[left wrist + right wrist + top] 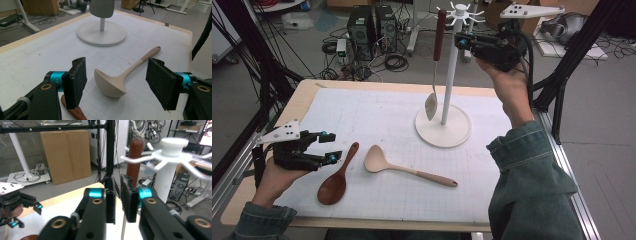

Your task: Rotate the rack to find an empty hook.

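White gridded paper [377,120] covers a pale wooden table [307,92]. Far and right of centre stands a white utensil stand with a round base and a ring of hooks at the top [451,65]. A metal spatula with a dark red-brown handle [435,65] hangs from one of its hooks, blade down, just above the base.

At the near left of the table the left gripper [329,148] hovers low over the mat with its jaws spread wide and nothing between them. Just right of it lies a dark brown wooden spoon [334,179], bowl towards the near edge. Beside that lies a beige silicone ladle with a pinkish handle end [402,167]; in the left gripper view its bowl sits between the spread pads [75,86] but farther off (not touched by them).

At the far right the right gripper [460,42] is raised to the level of the stand's hooks, near the spatula's handle. In the right gripper view its jaws stand nearly together with a narrow gap and hold nothing; the handle is beyond them.
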